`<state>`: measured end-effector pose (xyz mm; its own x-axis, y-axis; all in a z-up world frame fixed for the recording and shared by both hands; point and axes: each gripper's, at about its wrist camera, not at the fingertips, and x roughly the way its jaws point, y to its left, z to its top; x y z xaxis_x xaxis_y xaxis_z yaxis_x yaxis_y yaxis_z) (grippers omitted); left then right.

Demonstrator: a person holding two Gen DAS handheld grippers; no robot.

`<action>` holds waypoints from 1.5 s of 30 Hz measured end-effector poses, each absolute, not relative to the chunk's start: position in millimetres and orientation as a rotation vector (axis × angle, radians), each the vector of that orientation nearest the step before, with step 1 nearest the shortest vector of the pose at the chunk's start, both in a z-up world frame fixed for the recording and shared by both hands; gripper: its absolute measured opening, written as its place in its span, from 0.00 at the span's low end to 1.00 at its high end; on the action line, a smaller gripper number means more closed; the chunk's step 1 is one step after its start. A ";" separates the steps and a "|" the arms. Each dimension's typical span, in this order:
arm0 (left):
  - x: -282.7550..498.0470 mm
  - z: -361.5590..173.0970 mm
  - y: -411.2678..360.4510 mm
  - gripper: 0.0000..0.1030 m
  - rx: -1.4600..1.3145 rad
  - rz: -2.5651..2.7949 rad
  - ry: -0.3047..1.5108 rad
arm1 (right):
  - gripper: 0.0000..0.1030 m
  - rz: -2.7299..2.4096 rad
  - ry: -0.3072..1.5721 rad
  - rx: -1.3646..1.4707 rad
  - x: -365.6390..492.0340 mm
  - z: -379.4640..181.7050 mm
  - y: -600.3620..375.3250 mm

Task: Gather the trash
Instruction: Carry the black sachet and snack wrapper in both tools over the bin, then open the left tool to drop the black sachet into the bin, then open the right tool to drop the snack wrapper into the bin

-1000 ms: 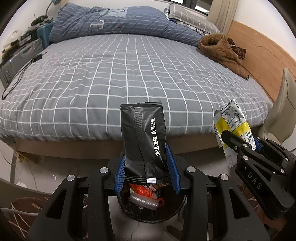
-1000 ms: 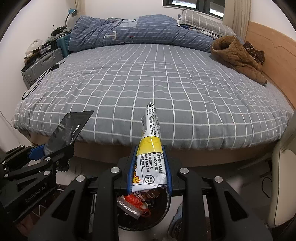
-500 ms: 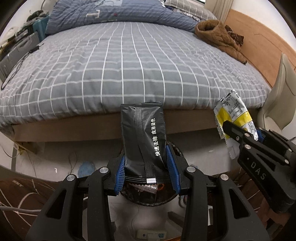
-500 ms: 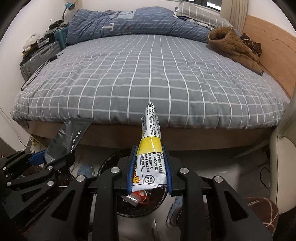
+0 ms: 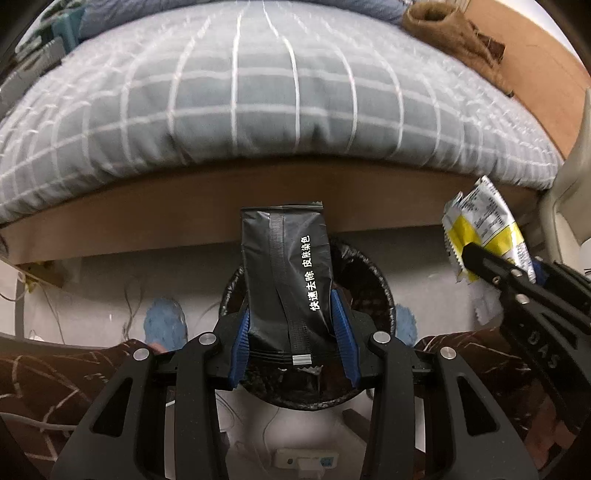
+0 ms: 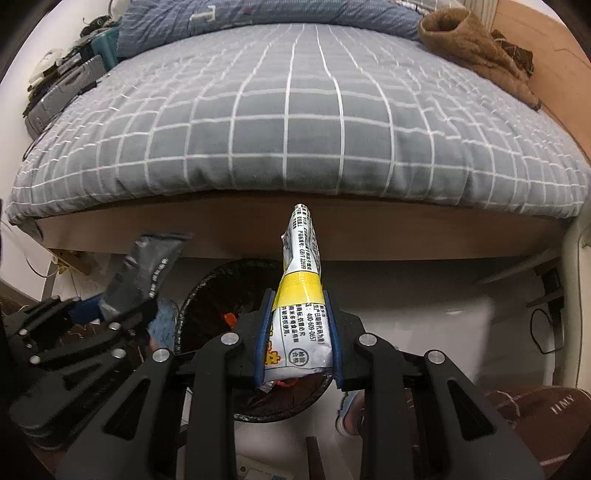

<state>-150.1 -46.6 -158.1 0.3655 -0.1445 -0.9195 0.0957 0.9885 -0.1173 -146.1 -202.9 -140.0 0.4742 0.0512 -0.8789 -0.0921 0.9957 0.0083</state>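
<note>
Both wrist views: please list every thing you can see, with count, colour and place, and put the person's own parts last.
black packet: one, black with white print, clamped upright in the left tongs.
snack wrapper: one, white and yellow, clamped in the right tongs.
trash bin: one, round, black liner, on the floor under both tongs, some trash inside.
bed: one, grey checked cover, wooden frame, behind the bin.
brown garment: one, on the bed's far right.
blue duvet: one, bunched at the far end.
suitcase: one, grey, left of the bed.
slippers: two, blue, beside the bin.
left tongs: one, black with blue pads.
right tongs: one, same colours.
</note>
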 end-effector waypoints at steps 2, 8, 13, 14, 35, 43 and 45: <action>-144.1 -168.9 -52.6 0.38 -0.037 -0.162 1.204 | 0.24 0.083 1.085 -0.042 -140.4 -147.3 -203.1; -132.2 -190.2 -63.0 0.38 -0.047 -0.186 1.240 | 0.24 0.071 1.123 -0.026 -129.9 -165.3 -217.1; -127.4 -198.0 -70.0 0.38 -0.045 -0.208 1.247 | 0.24 0.045 1.140 -0.004 -127.2 -171.9 -232.2; -127.3 -199.3 -71.9 0.39 -0.045 -0.213 1.247 | 0.24 0.042 1.142 -0.001 -127.0 -173.1 -234.4; -130.5 -197.0 -35.3 0.94 -0.021 -0.115 1.184 | 0.24 0.077 1.169 -0.030 -120.6 -188.2 -204.7; -129.9 -179.3 4.9 0.94 -0.044 -0.040 1.140 | 0.24 0.147 1.160 -0.062 -117.8 -184.4 -166.0; -130.3 -177.0 13.3 0.94 -0.047 -0.031 1.138 | 0.24 0.161 1.159 -0.064 -117.0 -183.4 -157.8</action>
<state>-130.3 13.3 -177.0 0.4195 -0.0483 -0.9065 0.0004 0.9986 -0.0530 -117.0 -157.8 -183.4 0.3902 0.0936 -0.9160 -0.1595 0.9866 0.0329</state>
